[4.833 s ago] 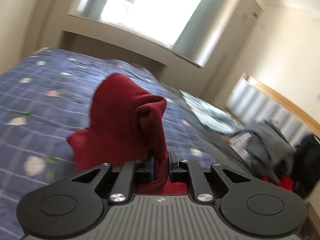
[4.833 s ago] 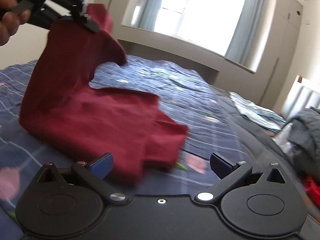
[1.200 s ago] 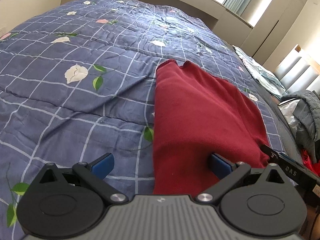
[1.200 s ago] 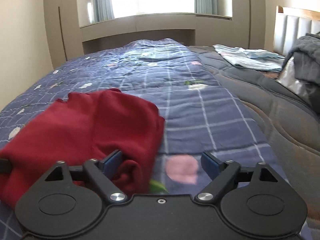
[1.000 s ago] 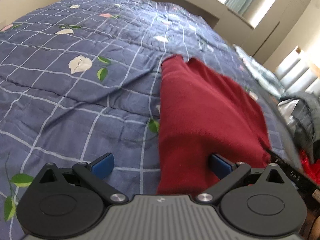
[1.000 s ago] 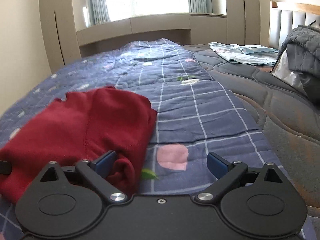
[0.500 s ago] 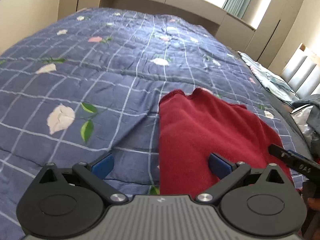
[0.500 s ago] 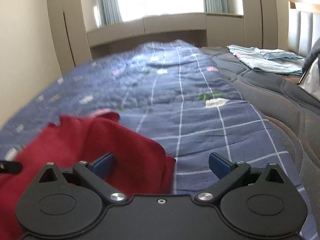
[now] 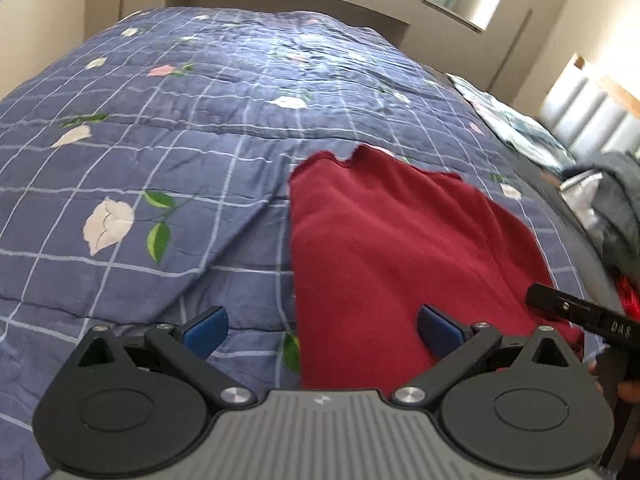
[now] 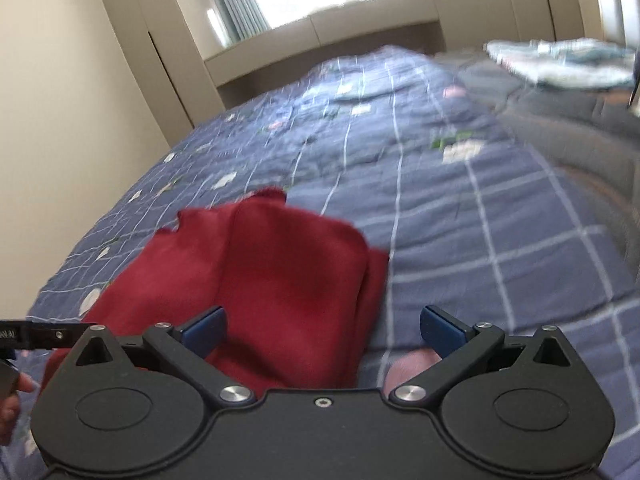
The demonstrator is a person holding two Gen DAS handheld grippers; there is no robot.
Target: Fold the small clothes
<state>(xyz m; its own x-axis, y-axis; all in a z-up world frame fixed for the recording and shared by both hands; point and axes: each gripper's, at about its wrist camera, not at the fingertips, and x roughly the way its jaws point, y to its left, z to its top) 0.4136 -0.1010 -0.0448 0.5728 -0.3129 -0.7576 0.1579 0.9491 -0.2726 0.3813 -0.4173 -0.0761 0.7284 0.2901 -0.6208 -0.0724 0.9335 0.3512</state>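
Observation:
A dark red garment lies folded flat on the blue checked floral bedspread. My left gripper is open and empty above the garment's near left edge. The right gripper's finger shows at the garment's right side. In the right wrist view the same red garment lies just ahead with a fold down its middle. My right gripper is open and empty over its near edge. The left gripper's finger pokes in from the left.
A grey quilt strip runs along the bed's right side. Folded light clothes lie near the far right. A dark grey clothes pile and something bright red sit by the padded headboard. A wall is at left.
The left gripper let go of the raised garment, which now lies folded flat. Over the last second both open grippers have lifted and drawn back a little from it.

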